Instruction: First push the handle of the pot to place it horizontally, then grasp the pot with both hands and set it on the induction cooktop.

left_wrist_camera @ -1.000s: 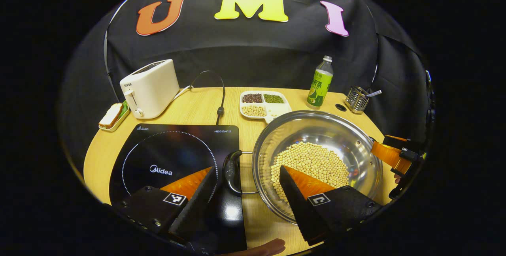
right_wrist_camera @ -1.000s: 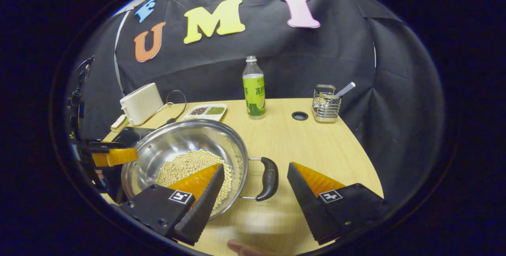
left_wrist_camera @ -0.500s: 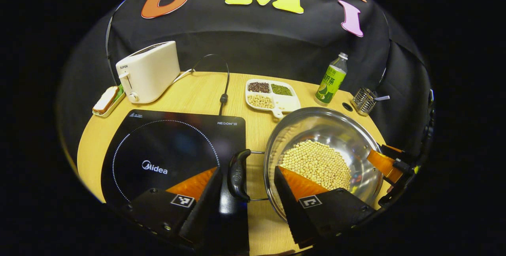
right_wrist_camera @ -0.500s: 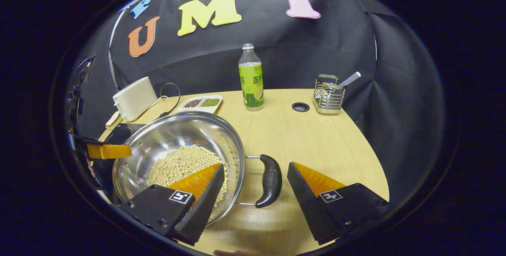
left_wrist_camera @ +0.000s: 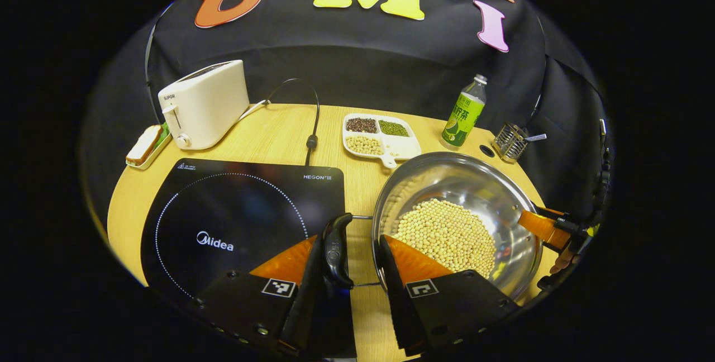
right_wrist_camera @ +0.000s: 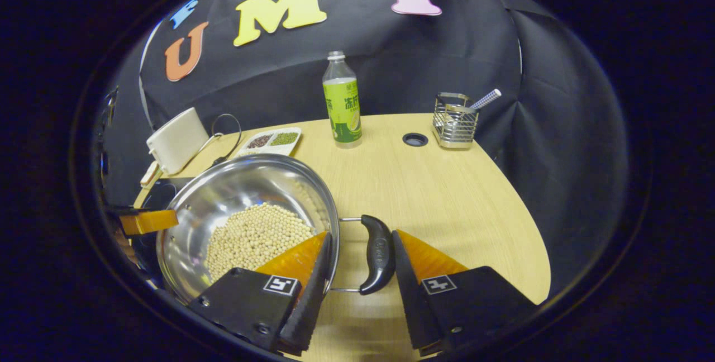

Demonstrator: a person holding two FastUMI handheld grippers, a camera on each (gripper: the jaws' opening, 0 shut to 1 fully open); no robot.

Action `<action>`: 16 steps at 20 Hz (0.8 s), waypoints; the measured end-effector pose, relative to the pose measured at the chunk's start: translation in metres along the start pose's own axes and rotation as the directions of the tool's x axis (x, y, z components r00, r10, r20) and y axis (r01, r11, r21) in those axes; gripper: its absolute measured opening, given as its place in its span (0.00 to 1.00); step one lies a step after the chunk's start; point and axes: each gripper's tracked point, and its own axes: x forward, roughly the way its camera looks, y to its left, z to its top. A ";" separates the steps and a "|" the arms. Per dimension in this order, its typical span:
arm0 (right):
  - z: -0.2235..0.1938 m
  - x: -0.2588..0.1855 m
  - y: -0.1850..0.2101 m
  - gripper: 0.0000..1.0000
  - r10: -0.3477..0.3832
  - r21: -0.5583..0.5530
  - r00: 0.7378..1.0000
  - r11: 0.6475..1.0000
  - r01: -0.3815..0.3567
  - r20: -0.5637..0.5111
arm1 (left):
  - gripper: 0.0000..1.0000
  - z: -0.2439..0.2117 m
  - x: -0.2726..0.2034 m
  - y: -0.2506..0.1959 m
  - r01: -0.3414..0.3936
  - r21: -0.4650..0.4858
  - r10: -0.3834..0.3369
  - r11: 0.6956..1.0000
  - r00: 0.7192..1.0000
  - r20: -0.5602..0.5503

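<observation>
Just beside cooktop (left_wrist_camera: 234, 222), pot (left_wrist_camera: 458, 183).

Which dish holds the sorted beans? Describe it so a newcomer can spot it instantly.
Start at the round light wooden table and look along its back edge, between the cream toaster and the green-labelled bottle. There sits the white divided tray, just behind the big steel pot. It alone has compartments, with dark, green and pale beans in separate ones.
</observation>
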 end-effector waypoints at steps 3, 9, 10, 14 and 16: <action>-0.006 -0.008 0.001 0.63 0.014 0.042 0.999 0.999 -0.012 -0.042 | 0.62 -0.008 -0.008 0.000 -0.020 0.032 0.021 0.999 1.000 -0.022; -0.003 -0.051 -0.001 0.60 0.024 0.061 1.000 0.998 -0.023 -0.020 | 0.57 -0.004 -0.041 -0.008 0.008 0.036 -0.008 0.999 1.000 -0.002; 0.001 -0.060 0.000 0.60 0.021 0.057 1.000 0.998 -0.020 -0.013 | 0.57 -0.002 -0.047 -0.009 0.014 0.039 -0.014 0.999 1.000 0.005; 0.019 -0.091 0.011 0.61 0.008 0.062 1.000 0.998 -0.007 -0.005 | 0.57 0.017 -0.073 -0.007 0.028 0.041 -0.029 0.999 0.999 0.029; 0.032 -0.106 0.021 0.60 0.006 0.050 1.000 0.999 -0.006 -0.005 | 0.56 0.030 -0.085 0.000 0.035 0.040 -0.036 0.999 0.999 0.033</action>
